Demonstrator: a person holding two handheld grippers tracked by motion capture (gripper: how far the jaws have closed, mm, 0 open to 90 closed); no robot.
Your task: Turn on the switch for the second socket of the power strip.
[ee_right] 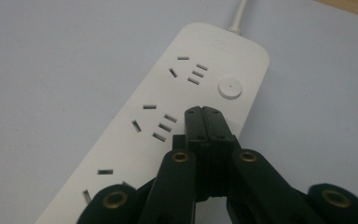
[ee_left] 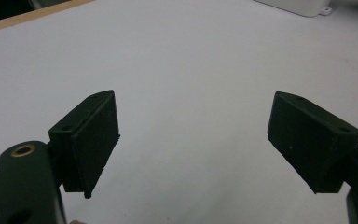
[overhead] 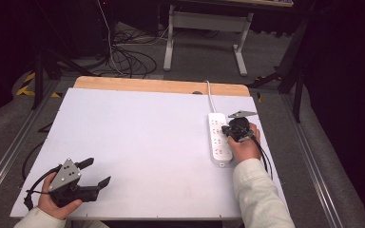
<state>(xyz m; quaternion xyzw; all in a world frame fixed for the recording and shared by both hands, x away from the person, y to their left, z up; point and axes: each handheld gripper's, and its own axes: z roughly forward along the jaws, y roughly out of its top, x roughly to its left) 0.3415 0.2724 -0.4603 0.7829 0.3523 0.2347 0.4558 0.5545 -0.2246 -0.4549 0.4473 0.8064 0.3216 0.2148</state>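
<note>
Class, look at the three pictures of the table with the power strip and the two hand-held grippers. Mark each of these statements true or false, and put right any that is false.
1. The left gripper has its jaws wide apart over bare table. True.
2. The right gripper is open. False: its jaws are shut together, with nothing between them.
3. The right gripper is above the power strip. True.
4. The round button sits at the end of the strip away from its cord. False: it sits at the cord end.
5. A plug is in one of the sockets. False: the sockets in view are empty.
</note>
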